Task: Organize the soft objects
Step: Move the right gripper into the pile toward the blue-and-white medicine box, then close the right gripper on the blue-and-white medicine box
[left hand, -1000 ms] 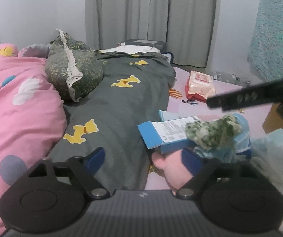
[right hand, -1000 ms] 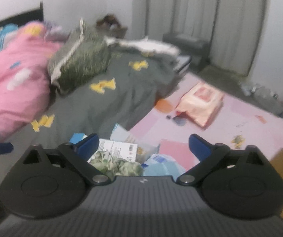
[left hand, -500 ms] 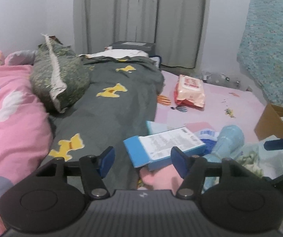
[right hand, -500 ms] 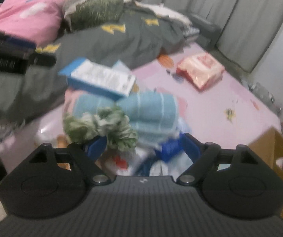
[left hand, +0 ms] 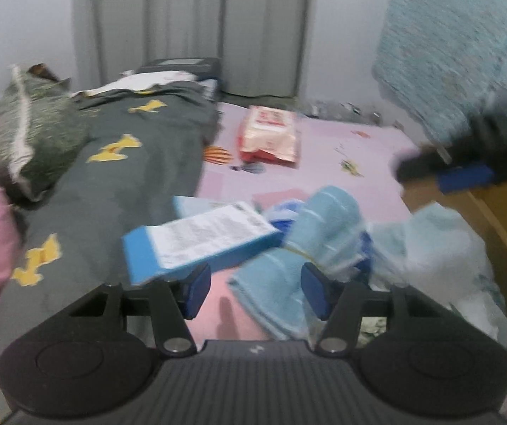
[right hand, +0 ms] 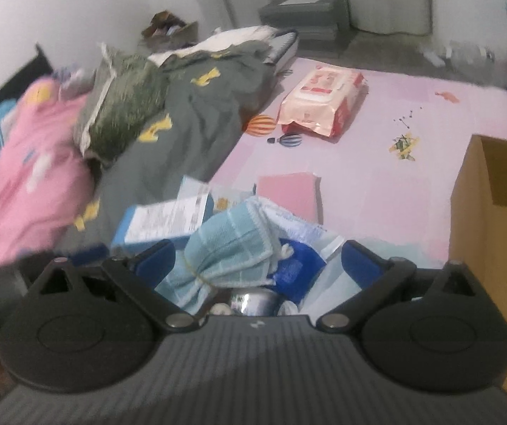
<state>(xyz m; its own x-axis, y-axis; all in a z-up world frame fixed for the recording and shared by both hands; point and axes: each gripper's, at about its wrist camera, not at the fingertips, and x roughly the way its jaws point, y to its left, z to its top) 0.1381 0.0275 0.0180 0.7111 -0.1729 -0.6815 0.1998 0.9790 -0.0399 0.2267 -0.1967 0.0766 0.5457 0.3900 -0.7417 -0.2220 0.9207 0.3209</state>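
Note:
A light blue towel (left hand: 310, 244) lies rolled on the pink sheet in a small pile; it also shows in the right wrist view (right hand: 232, 248). My left gripper (left hand: 255, 288) is open and empty, just short of the towel. My right gripper (right hand: 258, 258) is open and empty, low over the same towel, which sits between its fingers. A pale plastic bag (left hand: 441, 248) lies to the right of the towel. A blue and white box (left hand: 197, 241) rests against the towel's left side. The green patterned cloth seen earlier is out of view.
A brown cardboard box (right hand: 494, 233) stands at the right. A pink wipes pack (right hand: 320, 102) lies further back. A grey duvet (left hand: 119, 163), a green pillow (left hand: 30, 141) and a pink blanket (right hand: 30, 177) fill the left side.
The green patterned cloth that the right gripper carried is gone from both views. The right gripper has dropped down over the blue towel. The left gripper has moved forward toward the pile.

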